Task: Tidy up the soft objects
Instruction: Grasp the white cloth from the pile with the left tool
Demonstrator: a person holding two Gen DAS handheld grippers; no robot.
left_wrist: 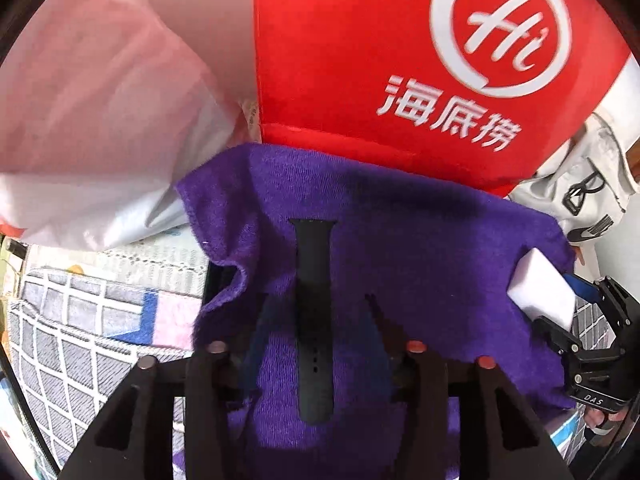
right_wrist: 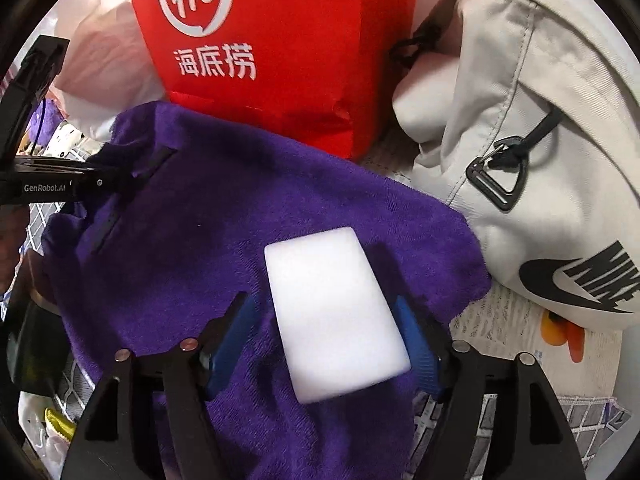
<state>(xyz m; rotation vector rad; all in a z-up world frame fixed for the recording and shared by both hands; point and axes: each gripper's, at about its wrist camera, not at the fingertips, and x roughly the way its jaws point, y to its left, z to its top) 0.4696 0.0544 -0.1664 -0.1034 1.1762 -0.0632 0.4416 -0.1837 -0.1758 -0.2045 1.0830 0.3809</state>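
A purple towel [left_wrist: 400,240] lies spread on the patterned mat; it also shows in the right wrist view [right_wrist: 240,208]. A black watch strap [left_wrist: 314,312] lies lengthwise on it, between the fingers of my left gripper [left_wrist: 316,308], which is open around the strap without pinching it. A white foam block [right_wrist: 336,316] rests on the towel between the blue pads [right_wrist: 416,344] of my right gripper [right_wrist: 324,312], which is open; the right pad is close to the block's side. The block also shows at the right of the left wrist view [left_wrist: 542,288].
A red paper bag [left_wrist: 400,48] with a white logo stands just behind the towel. A white plastic bag [left_wrist: 100,120] lies at the left. A cream sling bag [right_wrist: 540,140] lies to the right. A checked play mat [left_wrist: 80,320] is underneath.
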